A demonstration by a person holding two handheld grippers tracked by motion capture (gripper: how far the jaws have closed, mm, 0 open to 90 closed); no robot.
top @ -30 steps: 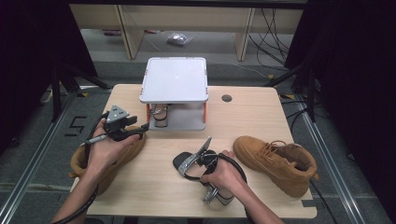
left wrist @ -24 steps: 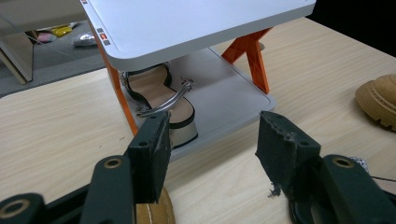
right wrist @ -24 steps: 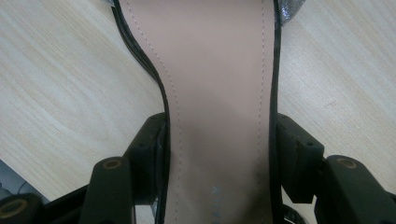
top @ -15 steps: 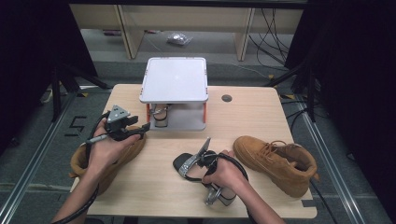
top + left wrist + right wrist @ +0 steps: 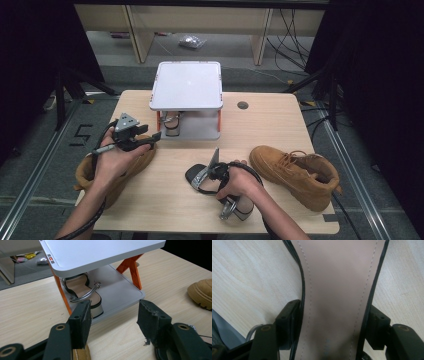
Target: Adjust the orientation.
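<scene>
We see the right gripper [image 5: 332,335] straddling a sandal [image 5: 337,290], jaws just opening; grip unclear. The left gripper [image 5: 112,320] gapes empty.

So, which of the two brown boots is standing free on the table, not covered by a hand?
The boot at the table's right end; it stands apart from both hands. The other boot lies under the left hand.

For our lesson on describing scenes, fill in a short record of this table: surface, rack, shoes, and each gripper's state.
surface: wooden table
rack: two-tier white shoe rack, orange legs
lower shelf: one sandal
boots: tan boot at right; another under the left hand
left gripper: open, empty, facing rack
right gripper: jaws just opening, astride second sandal lying on table
</scene>
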